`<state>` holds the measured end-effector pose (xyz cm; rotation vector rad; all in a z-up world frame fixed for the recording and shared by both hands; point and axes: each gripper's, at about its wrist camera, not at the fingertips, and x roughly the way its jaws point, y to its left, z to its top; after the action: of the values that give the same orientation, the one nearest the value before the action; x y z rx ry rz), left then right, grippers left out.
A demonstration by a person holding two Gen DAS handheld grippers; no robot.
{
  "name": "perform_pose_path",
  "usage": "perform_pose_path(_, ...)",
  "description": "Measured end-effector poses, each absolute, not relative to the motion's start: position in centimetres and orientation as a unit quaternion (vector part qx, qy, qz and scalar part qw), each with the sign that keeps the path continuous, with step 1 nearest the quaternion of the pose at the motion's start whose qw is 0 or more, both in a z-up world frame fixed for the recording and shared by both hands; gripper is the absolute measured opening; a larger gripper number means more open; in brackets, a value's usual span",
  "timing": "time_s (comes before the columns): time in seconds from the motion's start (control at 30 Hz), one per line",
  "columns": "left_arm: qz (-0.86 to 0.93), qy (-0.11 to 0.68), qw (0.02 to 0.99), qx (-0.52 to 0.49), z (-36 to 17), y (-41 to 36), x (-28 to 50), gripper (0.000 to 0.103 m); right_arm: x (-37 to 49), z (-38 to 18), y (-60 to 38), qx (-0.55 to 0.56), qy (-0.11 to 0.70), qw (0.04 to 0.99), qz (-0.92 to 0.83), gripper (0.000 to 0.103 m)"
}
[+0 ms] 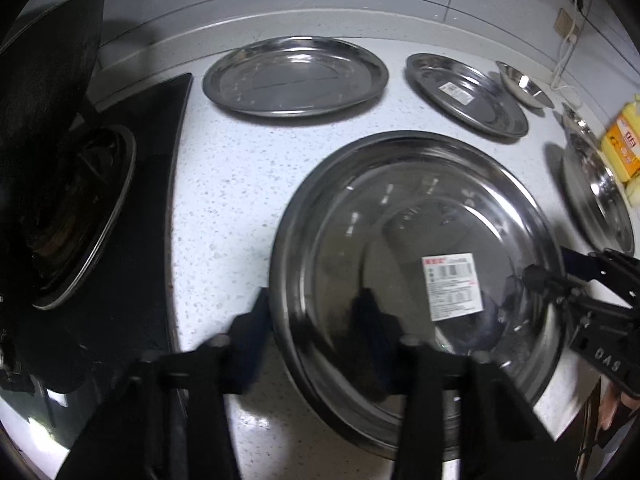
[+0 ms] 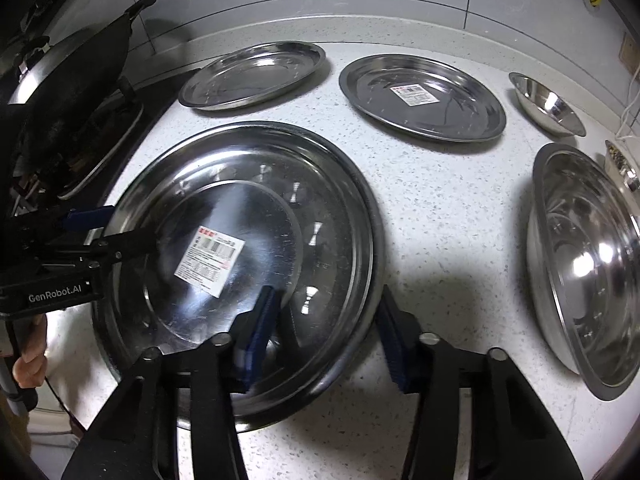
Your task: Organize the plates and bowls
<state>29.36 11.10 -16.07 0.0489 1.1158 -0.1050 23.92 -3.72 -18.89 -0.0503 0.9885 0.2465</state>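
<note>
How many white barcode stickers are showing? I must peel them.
2: one inside the large round steel plate nearest, one in the smaller steel plate back-right. Others may be hidden.

Left claw, right claw: tilted down, parted.

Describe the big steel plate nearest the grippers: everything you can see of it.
The big plate looks like shiny stainless steel, round, with a raised rim and a flat middle bearing a white barcode sticker. It seems to be two plates nested, lying flat on the speckled white counter beside the stove. The left gripper straddles its rim on one side and the right gripper on the other, one finger inside and one outside each. Whether the pads press yet is unclear.
</note>
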Motion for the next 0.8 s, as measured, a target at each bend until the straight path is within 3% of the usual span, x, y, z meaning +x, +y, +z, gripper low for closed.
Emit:
perform_pose_path(0.17,-0.036,0.536,0.844,-0.002,-16.1,12.1,29.7,0.016,24.0,-18.7,-4.6,-0.022,0.476,0.872,0.110,0.017)
perform_pose_path(0.47,-0.055,0.553,0.827,-0.082,-15.9,13.3,28.7,0.010,23.5,-18.5,-5.4,-0.016,0.470,0.877,0.102,0.014)
perform_pose_path(0.8,-0.060,0.535,0.837,-0.099,-12.6,14.8,24.8,0.010,21.1,-15.5,-5.3,-0.003,0.450,0.885,0.118,0.013)
